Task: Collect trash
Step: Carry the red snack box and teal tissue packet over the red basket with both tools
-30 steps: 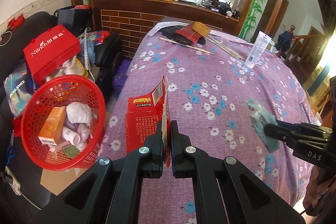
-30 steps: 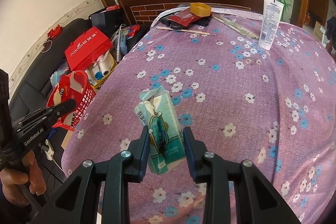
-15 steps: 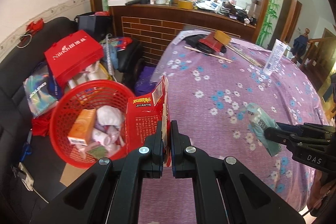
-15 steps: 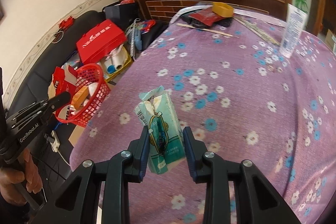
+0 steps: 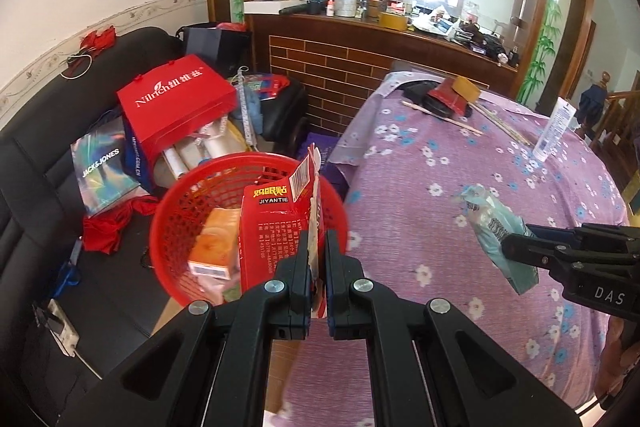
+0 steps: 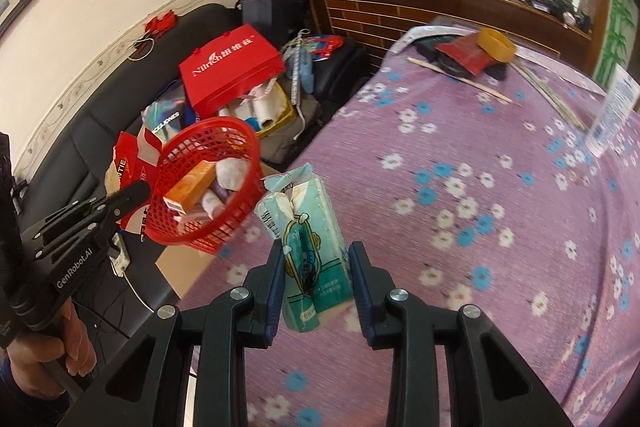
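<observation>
The left gripper (image 5: 317, 259) is clamping the torn red carton (image 5: 276, 227) at frame centre, hiding part of the red basket (image 5: 180, 211) behind it, while the right gripper (image 6: 316, 279) is pinching the tissue pack (image 6: 310, 239), whose lower end is sitting out of sight between the fingers.

In the left wrist view the red basket (image 5: 208, 211) has slid from lower left to frame centre, now directly behind the red box (image 5: 276, 231). In the right wrist view the basket (image 6: 208, 183) has grown and drawn near the tissue pack (image 6: 308, 239).
</observation>
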Tool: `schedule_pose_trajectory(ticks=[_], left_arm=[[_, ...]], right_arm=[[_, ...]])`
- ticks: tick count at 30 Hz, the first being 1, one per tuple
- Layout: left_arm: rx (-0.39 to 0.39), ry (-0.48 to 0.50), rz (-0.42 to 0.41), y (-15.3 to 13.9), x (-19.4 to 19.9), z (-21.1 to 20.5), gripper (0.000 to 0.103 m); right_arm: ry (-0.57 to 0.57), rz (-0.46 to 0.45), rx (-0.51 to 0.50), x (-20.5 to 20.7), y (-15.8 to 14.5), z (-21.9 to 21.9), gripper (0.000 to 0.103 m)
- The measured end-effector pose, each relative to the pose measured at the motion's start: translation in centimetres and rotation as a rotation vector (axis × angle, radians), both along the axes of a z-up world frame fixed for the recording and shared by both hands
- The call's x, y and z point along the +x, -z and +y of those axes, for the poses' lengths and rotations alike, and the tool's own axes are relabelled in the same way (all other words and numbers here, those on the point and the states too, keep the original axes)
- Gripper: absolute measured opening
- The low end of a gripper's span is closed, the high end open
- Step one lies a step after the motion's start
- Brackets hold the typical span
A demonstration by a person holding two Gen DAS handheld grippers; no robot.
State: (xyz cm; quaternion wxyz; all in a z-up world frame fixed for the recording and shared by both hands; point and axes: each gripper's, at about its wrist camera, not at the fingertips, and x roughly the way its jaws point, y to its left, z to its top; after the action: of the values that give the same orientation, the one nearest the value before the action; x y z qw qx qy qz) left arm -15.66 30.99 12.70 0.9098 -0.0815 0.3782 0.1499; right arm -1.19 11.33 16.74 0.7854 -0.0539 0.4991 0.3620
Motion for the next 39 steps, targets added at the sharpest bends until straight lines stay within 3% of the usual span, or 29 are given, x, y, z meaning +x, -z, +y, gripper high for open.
schedule_pose_trajectory(ticks=[39], left_arm=[[-0.015, -0.001, 0.023, 2.3, 1.6, 9.0, 0.005]], right_arm=[[-0.031, 0.046, 0.012, 2.1, 0.4, 13.4, 0.034]])
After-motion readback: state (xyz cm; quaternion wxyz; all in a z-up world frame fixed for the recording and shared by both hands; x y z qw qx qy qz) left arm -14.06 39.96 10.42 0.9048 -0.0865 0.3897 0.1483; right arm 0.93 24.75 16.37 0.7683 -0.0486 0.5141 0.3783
